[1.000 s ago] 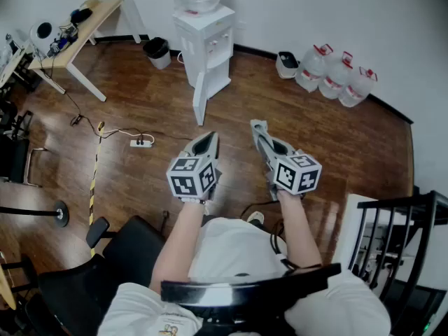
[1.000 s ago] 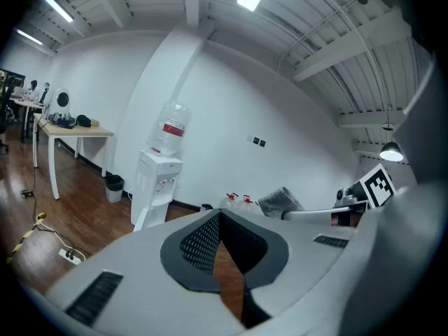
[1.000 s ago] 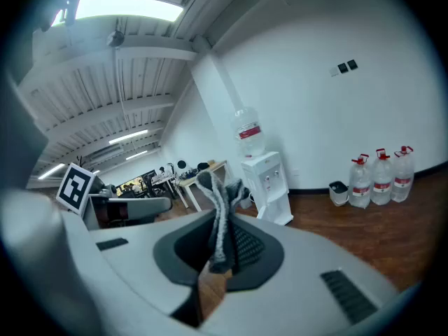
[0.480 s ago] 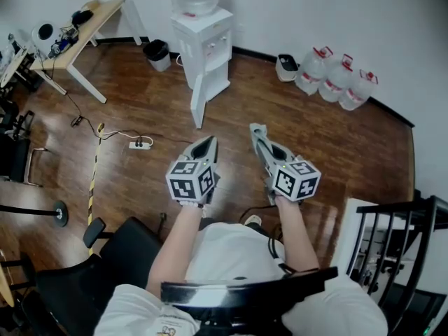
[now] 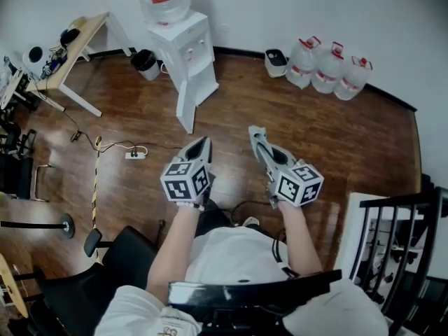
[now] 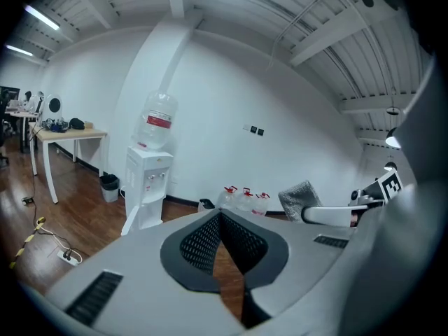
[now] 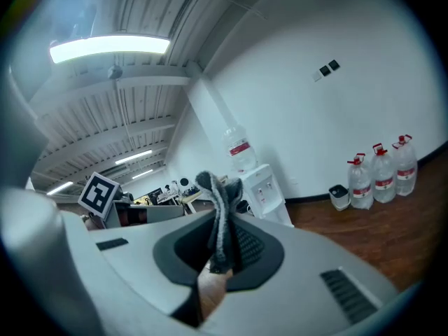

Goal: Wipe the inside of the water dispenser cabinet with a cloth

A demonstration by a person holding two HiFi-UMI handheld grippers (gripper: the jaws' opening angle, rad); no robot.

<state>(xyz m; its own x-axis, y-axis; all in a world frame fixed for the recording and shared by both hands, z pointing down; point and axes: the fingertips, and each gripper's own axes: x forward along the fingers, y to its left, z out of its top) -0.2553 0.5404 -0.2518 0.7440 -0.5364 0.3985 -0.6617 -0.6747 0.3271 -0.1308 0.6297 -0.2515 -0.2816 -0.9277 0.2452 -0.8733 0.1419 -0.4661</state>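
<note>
Approach step: cloth [image 7: 219, 219] held, water dispenser [image 5: 183, 44] well apart
Right gripper [image 5: 256, 131] pinches the cloth; left gripper [image 5: 201, 141] is pressed together, empty. With the cabinet door [image 5: 185, 107] open, the next move likely calls for closing in and reaching inside.

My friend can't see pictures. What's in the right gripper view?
The right gripper is shut on a grey cloth that sticks up between its jaws. Behind it a white water dispenser stands by a white wall, with three water bottles on the wood floor farther right.
</note>
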